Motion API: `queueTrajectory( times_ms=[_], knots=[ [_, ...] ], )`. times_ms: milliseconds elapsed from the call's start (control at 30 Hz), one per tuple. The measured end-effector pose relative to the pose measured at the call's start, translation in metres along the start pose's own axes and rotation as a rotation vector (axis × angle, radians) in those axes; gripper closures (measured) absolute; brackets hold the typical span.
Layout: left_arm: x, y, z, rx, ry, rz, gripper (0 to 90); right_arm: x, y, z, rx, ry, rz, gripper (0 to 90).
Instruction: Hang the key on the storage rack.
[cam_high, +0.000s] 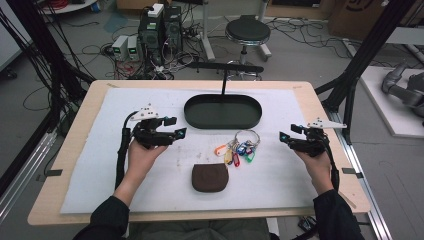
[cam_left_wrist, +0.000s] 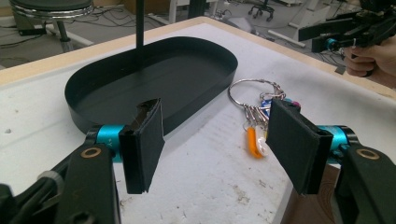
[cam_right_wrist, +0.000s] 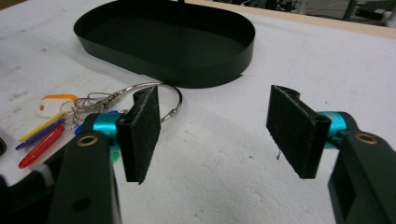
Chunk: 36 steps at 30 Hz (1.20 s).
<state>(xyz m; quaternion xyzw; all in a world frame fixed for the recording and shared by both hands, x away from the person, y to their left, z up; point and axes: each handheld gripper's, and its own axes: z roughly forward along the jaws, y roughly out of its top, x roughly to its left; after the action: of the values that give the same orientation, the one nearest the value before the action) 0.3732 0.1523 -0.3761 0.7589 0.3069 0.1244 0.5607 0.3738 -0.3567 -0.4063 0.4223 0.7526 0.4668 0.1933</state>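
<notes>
A black oval tray (cam_high: 200, 117) with an upright post sits at the back middle of the white mat. In front of it lies a bunch of keys (cam_high: 240, 148) with coloured tags on a metal ring, and nearer me a brown pouch (cam_high: 210, 178). My left gripper (cam_high: 176, 126) hovers open to the left of the keys, facing the tray (cam_left_wrist: 163, 79) and the keys (cam_left_wrist: 256, 122). My right gripper (cam_high: 289, 132) is open to the right of the keys, with bare mat between its jaws; the tray (cam_right_wrist: 163, 42) and keys (cam_right_wrist: 88, 105) lie ahead to its left.
The white foam mat (cam_high: 100, 165) covers most of the wooden table (cam_high: 80, 120). A corner of the brown pouch (cam_left_wrist: 308, 207) shows under the left gripper's jaw. Beyond the table stand a stool (cam_high: 247, 31), computers (cam_high: 160, 30) and cables; black frame posts flank both sides.
</notes>
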Motion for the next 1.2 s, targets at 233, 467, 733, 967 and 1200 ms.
queueTrajectory(
  times_ms=[233, 467, 733, 967, 1200],
  knots=[
    [0.003, 0.001, -0.009, -0.012, 0.021, -0.002, 36.2, 0.004, 0.008, 0.020, 0.042, 0.020, 0.065, 44.8],
    [0.006, 0.000, -0.015, -0.023, 0.020, 0.000, 36.2, 0.009, 0.014, 0.045, 0.119, 0.034, 0.087, 52.7],
    [0.007, -0.003, -0.020, -0.019, 0.015, 0.007, 36.1, 0.018, 0.017, 0.072, 0.206, 0.059, 0.103, 58.0],
    [0.011, -0.013, -0.033, -0.017, 0.039, -0.013, 36.0, 0.021, 0.015, 0.086, 0.263, 0.053, 0.124, 59.2],
    [0.020, -0.021, -0.045, -0.038, 0.061, -0.063, 35.5, 0.025, 0.013, 0.100, 0.327, 0.042, 0.105, 66.3]
  ],
)
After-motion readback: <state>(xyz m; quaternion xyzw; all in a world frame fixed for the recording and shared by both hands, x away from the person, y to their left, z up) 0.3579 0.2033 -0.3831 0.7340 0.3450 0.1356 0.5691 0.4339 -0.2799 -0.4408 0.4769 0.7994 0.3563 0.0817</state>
